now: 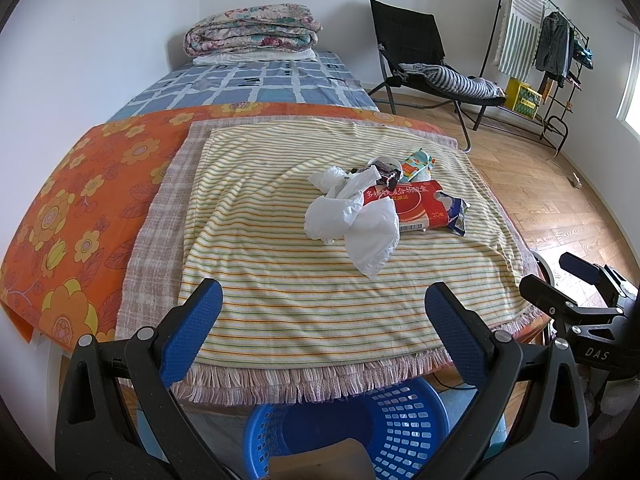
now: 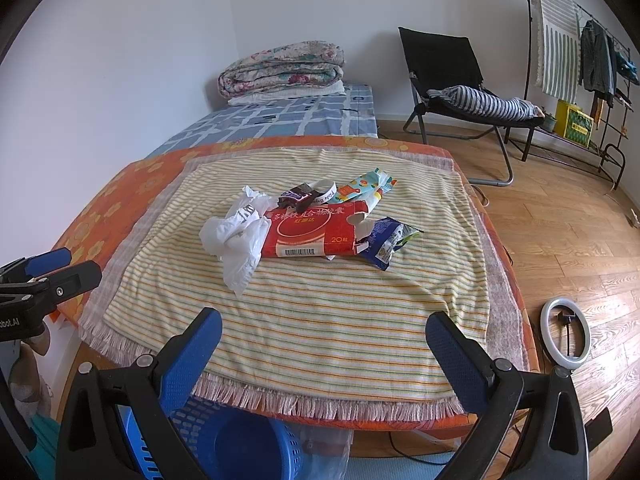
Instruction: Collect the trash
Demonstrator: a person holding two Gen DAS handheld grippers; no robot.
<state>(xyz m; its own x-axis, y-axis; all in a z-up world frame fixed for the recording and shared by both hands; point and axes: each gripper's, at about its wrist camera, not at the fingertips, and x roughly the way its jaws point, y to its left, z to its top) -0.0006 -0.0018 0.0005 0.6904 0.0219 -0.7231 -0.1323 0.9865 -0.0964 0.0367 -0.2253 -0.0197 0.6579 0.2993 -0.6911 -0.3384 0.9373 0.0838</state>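
Note:
A heap of trash lies on the striped cloth [image 1: 320, 292] [image 2: 320, 312]: a crumpled white plastic bag [image 1: 356, 216] [image 2: 236, 240], a red box [image 1: 416, 204] [image 2: 316, 232], a blue wrapper [image 1: 458, 216] [image 2: 388, 244], a dark wrapper [image 2: 296, 196] and a colourful packet [image 1: 418, 162] [image 2: 364, 188]. A blue basket [image 1: 348, 432] [image 2: 228, 440] stands on the floor below the table's near edge. My left gripper [image 1: 320, 304] and right gripper [image 2: 322, 332] both hover open over the near edge, short of the heap, holding nothing.
A bed [image 1: 256, 84] with a folded quilt [image 1: 252, 30] lies behind the table. A black folding chair [image 1: 416, 56] and a clothes rack [image 1: 544, 40] stand at the right. A ring light [image 2: 564, 332] lies on the wooden floor.

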